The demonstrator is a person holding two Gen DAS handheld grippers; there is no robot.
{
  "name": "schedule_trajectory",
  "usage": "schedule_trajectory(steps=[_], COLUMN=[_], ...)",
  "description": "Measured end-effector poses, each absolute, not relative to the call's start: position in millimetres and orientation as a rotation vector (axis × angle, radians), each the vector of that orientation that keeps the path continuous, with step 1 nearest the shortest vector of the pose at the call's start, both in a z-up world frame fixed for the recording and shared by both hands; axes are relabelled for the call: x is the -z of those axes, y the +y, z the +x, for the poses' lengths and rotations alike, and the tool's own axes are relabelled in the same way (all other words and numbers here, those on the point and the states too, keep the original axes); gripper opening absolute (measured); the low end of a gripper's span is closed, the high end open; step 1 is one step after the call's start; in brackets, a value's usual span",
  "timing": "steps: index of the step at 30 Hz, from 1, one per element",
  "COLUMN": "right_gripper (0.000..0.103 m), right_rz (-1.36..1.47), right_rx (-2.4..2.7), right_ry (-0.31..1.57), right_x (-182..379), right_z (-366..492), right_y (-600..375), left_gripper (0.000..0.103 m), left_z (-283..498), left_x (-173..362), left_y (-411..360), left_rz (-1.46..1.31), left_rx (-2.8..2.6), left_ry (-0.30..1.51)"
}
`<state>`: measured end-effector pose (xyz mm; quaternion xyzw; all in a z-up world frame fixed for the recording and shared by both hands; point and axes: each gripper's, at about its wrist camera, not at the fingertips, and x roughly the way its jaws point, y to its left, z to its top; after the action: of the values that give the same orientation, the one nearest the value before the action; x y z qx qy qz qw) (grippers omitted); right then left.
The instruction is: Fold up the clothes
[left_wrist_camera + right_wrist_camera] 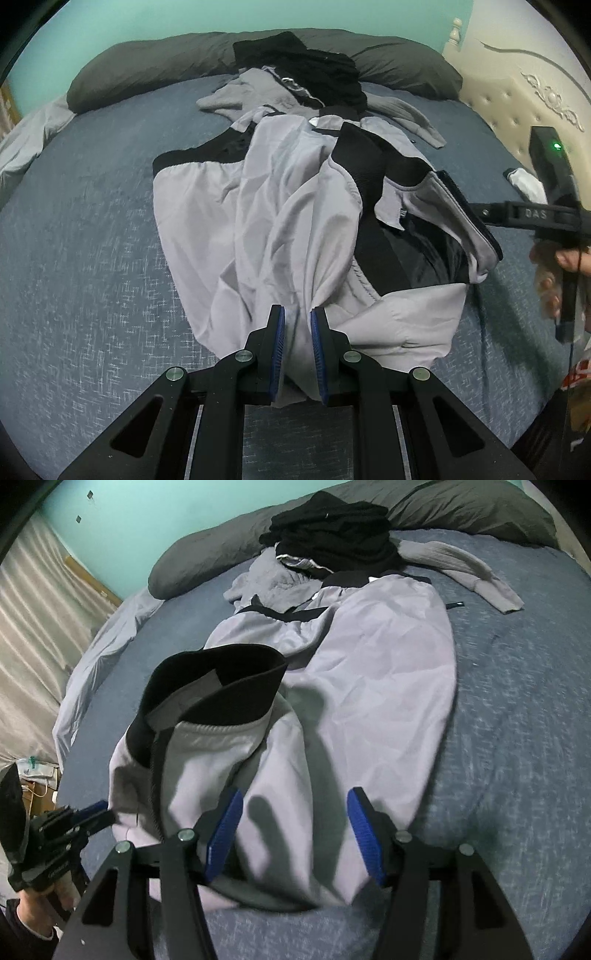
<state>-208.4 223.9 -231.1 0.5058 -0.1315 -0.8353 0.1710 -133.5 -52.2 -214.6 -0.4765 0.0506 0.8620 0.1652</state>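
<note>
We list: pale grey jacket (280,206), black-banded, crumpled mid-frame on the bed (92,258); left tongs (297,314) clamp its hem; right tongs (294,797) spread apart.

A home bedroom — a bed with a blue-grey cover (92,229), a long dark pillow (155,62) along its far edge, a tufted cream headboard (517,99), and clothes (332,528) heaped on the bedding — below a turquoise wall (221,14).

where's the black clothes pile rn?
The black clothes pile sits at the far end of the bed, against the dark grey pillow, on top of a grey garment just beyond the light grey jacket.
</note>
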Motion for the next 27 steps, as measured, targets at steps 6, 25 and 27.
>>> schedule_trajectory(steps=[6,25,27], right_gripper=[0.060,0.060,0.060], right_rz=[1.486,1.427,1.421], right_rx=[2.329,2.384,2.396], right_ry=[-0.373,-0.469,-0.469], right_x=[247,246,244], right_z=[-237,-209,-205], right_y=[213,273,283], left_gripper=[0.014,0.068,0.073], left_z=[-139,-149,-153], left_x=[217,196,201], left_y=[-70,43,54], left_rz=[-1.365,-1.323,-1.345], left_rx=[-2.460,-2.321,-2.322], left_ry=[0.081,0.055,0.076])
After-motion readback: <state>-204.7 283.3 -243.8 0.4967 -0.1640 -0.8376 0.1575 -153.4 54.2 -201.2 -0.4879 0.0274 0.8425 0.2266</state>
